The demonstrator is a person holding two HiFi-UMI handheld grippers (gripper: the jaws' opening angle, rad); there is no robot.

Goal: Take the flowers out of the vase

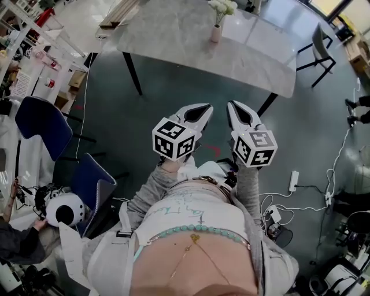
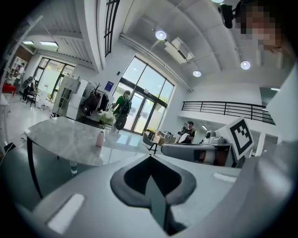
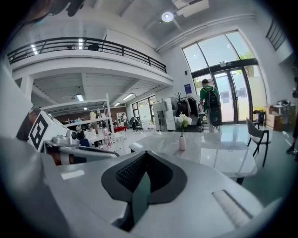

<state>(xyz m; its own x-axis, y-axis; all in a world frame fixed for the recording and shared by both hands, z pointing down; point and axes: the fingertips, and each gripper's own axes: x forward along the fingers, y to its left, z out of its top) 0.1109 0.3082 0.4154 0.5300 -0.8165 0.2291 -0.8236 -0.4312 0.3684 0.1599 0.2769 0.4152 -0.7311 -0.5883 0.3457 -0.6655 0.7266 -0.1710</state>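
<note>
Only the approach is in hand: left gripper [image 1: 202, 111] and right gripper [image 1: 233, 107] are clenched, empty. The flowers [image 1: 222, 7] stand in the vase [image 1: 215, 33] on the table [image 1: 173, 34], far ahead of both. Next, probably: come nearer and open one gripper.

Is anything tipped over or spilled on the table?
No, nothing looks wrong. The vase stands upright on the table with the white flowers still in it, and no spill shows around it.
</note>
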